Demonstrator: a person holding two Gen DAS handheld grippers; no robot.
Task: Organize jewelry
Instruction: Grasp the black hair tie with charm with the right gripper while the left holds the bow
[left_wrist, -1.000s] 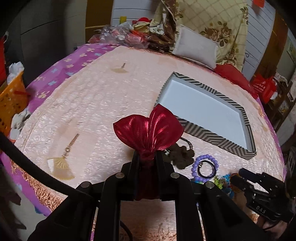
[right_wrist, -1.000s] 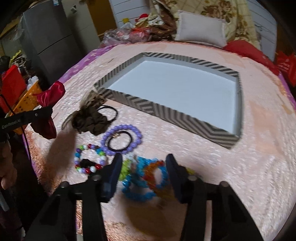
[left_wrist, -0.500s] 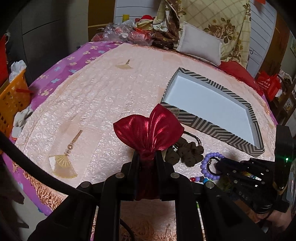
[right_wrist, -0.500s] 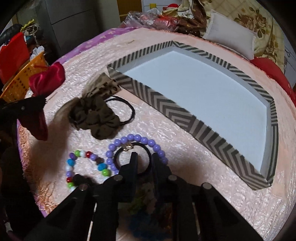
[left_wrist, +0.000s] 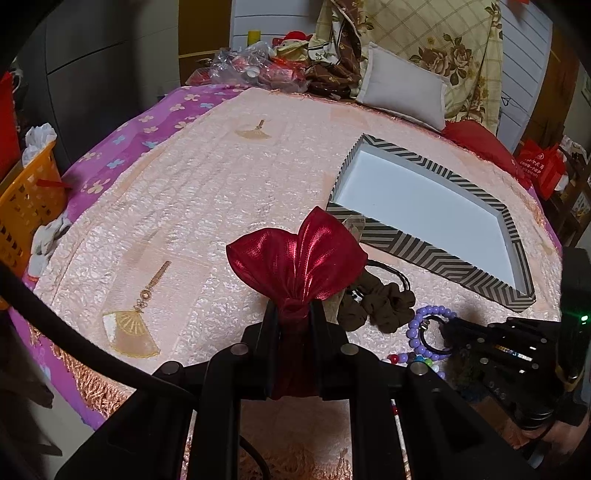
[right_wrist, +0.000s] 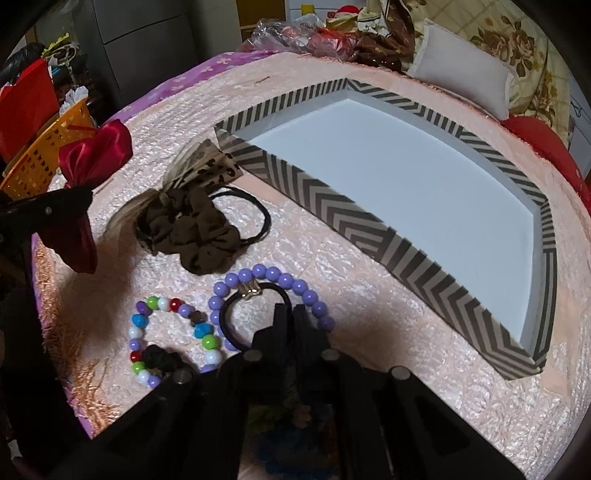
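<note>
The thin black elastic hair tie with a small gold clasp lies on the bed's peach quilted cover, near the bed's front edge, ringed by the lilac beaded bracelet. My right claw has its tips right on the near side of that black loop, the fingers pressed almost together; whether the band is actually caught between them I cannot tell. Just left of it lies the multicoloured beaded bracelet, with a small dark tie inside its ring. Farther back, toward the tray, sit the brown fabric scrunchie and a plain black hair band, touching each other.

My left claw pinches the neck of the shiny red satin pouch, holding it upright above the cover near the bed's front left side, its gathered top fanned out above my fingers.

The shallow rectangular tray with grey chevron-striped walls rests toward the right side of the bed, behind the bracelets. Its white floor is bare.
</note>
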